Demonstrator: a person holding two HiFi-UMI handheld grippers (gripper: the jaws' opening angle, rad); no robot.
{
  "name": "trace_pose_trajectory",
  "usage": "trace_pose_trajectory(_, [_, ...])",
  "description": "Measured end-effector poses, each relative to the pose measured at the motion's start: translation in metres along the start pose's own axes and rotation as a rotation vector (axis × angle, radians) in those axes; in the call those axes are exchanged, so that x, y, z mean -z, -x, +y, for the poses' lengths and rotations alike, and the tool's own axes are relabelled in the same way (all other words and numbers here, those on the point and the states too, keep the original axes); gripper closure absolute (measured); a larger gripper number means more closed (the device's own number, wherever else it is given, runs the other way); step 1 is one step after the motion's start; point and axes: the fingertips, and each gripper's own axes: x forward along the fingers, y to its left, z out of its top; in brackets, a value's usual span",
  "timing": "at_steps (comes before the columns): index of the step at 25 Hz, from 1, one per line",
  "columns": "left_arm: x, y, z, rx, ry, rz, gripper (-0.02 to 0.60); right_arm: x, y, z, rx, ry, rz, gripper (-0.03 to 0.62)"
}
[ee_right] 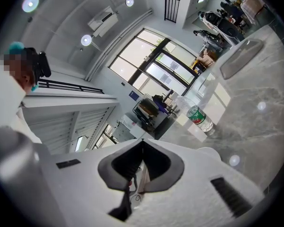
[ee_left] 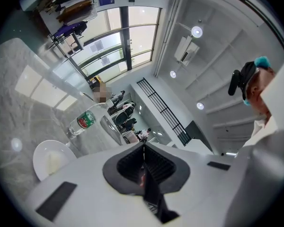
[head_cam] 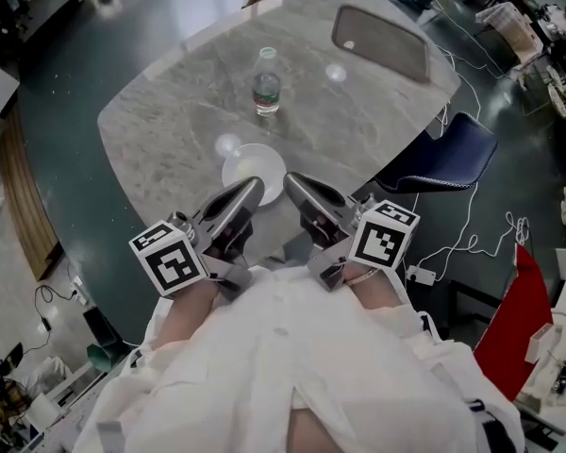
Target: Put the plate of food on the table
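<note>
The plate (head_cam: 250, 166) is seen lying flat and face up on the marble bench (head_cam: 170, 121), close to the near edge and just ahead of both grippers. The plate is round, so no long axis or heading can be given. In the left gripper view a pale piece of food (ee_left: 52, 162) is seen near its middle.

The left gripper (head_cam: 253, 189) is held level, with its tip over the plate's near left rim. Its jaws are pressed together and nothing is gripped between them. The right gripper (head_cam: 291, 181) is held level at the plate's near right rim, with its jaws likewise closed and empty. Whether either tip touches the rim cannot be told.

Beyond the plate, toward the middle of the bench, a clear water bottle (head_cam: 267, 83) with a red and green label is stood upright, well apart from the plate. A grey rectangular tray (head_cam: 381, 41) is laid at the far right corner. A blue chair (head_cam: 448, 154) is drawn up at the bench's right side, and a white cable (head_cam: 472, 217) is trailed over the floor beside it. A red panel (head_cam: 515, 321) is seen further right on the floor.
</note>
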Motion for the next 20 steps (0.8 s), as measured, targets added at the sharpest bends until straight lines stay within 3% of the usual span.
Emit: trace_pose_trajectory(20, [0.011,0.009,0.009,-0.010,0.040,0.036,0.563,0.018,0.002,0.008,-0.004,-0.023,0.004,0.591])
